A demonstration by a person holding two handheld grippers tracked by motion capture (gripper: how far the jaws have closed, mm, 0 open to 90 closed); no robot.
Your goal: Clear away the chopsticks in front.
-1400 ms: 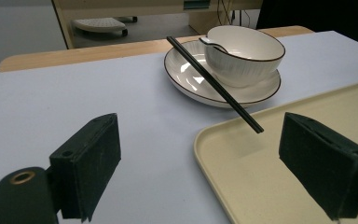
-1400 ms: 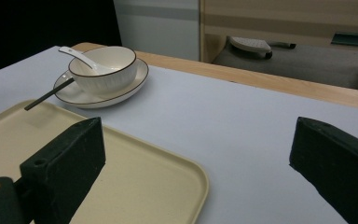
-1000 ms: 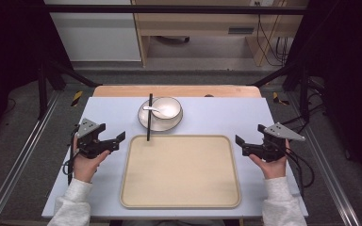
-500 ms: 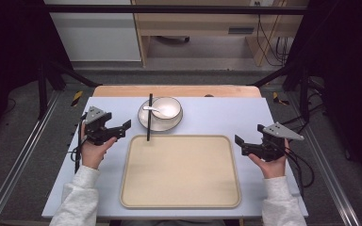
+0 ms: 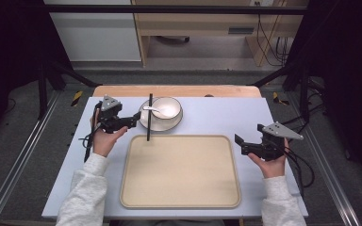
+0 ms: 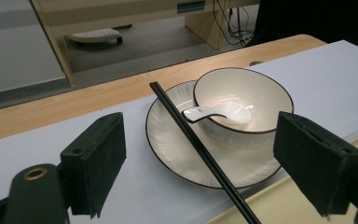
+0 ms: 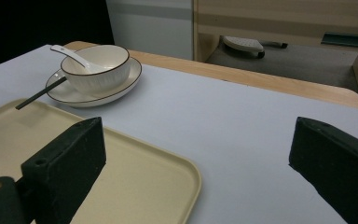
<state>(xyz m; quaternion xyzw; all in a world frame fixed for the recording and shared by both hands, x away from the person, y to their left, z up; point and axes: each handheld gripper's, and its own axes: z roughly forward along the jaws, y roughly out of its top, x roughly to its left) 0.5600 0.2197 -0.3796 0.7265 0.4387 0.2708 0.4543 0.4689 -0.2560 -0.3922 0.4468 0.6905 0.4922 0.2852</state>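
Risk of knocking the black chopsticks [image 6: 200, 149] off the plate [image 6: 168, 154]: resting slantwise across the plate's rim, one end out over the beige tray [image 5: 179, 172], likely to roll or skid at a glancing touch from one pad. Risk too of nudging the bowl [image 6: 242, 100] seated on the plate, or tipping the white spoon [image 6: 216, 113] lying inside the bowl, handle over its rim toward the chopsticks. Left tongs [image 5: 131, 120] just beside the plate's left edge, jaws spread wide and empty, aimed level at the plate with the chopsticks framed between the pads; hand beneath, wrist low over the bench [image 5: 217, 110]. Right tongs [image 5: 241, 143] well apart from the plate, at the tray's right edge, likewise wide open, holding nothing, pointed across the tray.
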